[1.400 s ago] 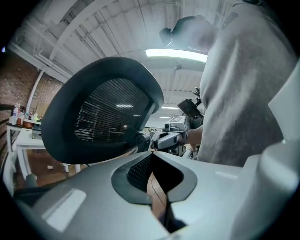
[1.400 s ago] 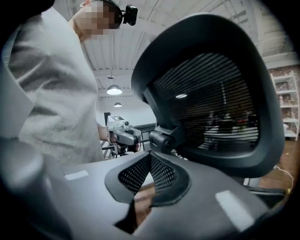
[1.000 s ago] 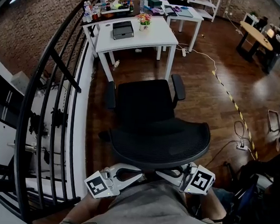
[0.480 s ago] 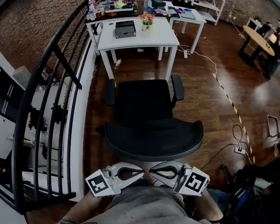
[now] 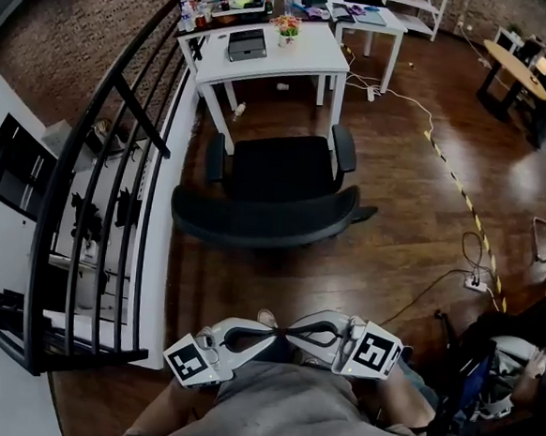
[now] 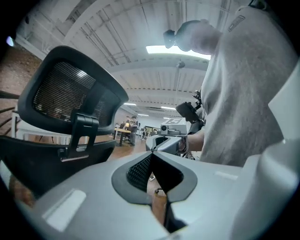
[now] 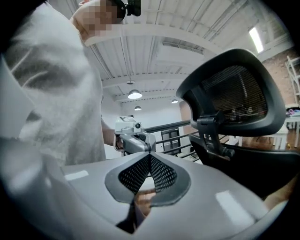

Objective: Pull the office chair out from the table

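— One broad wooden floor [image 5: 411, 251] fills most of the head view. A black railing [image 5: 111, 124] curves down its left side, a white bench [image 5: 295, 64] stands at the far end, and a second white bench [image 5: 378, 18] is behind that to the right. Where is the office chair [image 5: 269, 207]?

— Out on the open floor, clear of the white bench. Its seat faces the bench, near the bench's front legs. Its mesh backrest is turned toward the person, with a stretch of bare floor between the backrest and the claws.

— And the person?

— Only a grey shirt [image 5: 295, 416] shows at the bottom edge, with both tools held close in front of it.

— How do the claws stand?

— The left claw [image 5: 271, 335] has its jaws pressed together, mesh pad against mesh pad, with nothing between them. The right claw [image 5: 294, 333] is the same: closed and empty. They point toward each other with the tips nearly meeting; I cannot tell whether they touch. Each gripper view shows the other tool straight ahead and the chair's backrest off to one side.

— Anything smaller?

— A white cable [image 5: 400, 98] trails across the floor beside a yellow-and-black striped strip [image 5: 459, 189]. On the white bench lie a dark flat box [image 5: 247, 43] and, just beside it, a small pot of flowers [image 5: 287, 30]. A few bottles [image 5: 188, 13] crowd its far left corner.
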`<action>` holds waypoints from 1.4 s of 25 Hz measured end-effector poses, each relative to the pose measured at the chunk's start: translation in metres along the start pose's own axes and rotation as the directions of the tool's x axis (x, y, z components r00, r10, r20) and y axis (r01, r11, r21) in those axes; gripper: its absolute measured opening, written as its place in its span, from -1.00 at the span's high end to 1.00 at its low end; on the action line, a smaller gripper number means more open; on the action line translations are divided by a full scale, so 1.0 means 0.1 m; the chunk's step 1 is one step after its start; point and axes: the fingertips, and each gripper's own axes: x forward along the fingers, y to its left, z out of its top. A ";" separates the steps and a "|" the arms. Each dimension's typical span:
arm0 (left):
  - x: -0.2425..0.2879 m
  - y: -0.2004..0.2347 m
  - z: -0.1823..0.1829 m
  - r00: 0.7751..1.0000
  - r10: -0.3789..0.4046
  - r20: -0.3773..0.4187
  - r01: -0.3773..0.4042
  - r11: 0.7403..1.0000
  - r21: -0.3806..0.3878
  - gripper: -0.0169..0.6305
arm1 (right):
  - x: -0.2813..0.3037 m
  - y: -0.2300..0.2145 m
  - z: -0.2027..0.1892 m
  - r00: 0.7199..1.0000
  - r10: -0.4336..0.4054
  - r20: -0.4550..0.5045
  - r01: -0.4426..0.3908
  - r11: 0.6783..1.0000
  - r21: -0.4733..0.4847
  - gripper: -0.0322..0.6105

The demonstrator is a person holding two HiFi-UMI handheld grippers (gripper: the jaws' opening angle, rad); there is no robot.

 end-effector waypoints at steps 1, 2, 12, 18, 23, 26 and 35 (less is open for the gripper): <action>0.00 -0.10 -0.02 1.000 0.017 -0.001 -0.017 1.000 -0.005 0.97 | -0.03 0.08 -0.02 1.000 0.015 0.002 -0.015 1.000 -0.001 0.89; 0.01 -0.19 -0.04 0.999 0.033 0.000 -0.033 0.999 -0.009 0.97 | -0.06 0.16 -0.04 1.000 0.030 0.001 -0.030 1.000 -0.001 0.89; -0.18 -0.66 -0.13 0.999 0.033 0.002 -0.033 0.999 -0.030 0.97 | 0.01 0.66 -0.16 0.998 0.062 -0.028 -0.062 0.998 0.014 0.89; -0.29 -0.66 -0.08 0.999 -0.051 0.001 0.051 0.999 -0.006 0.97 | 0.17 0.71 -0.11 1.000 0.007 -0.028 -0.007 1.000 0.018 0.89; -0.54 -0.63 -0.06 0.997 -0.079 0.010 0.079 0.997 0.019 0.97 | 0.43 0.75 -0.07 1.000 -0.014 -0.025 0.014 1.000 -0.002 0.89; -0.56 -0.64 -0.10 0.997 -0.082 -0.002 0.082 0.996 0.021 0.97 | 0.44 0.78 -0.05 0.999 -0.013 -0.029 0.013 1.000 -0.003 0.89; -0.59 -0.67 -0.15 0.997 -0.075 -0.001 0.075 0.997 0.009 0.97 | 0.45 0.82 -0.09 0.999 -0.019 -0.026 0.020 1.000 0.012 0.89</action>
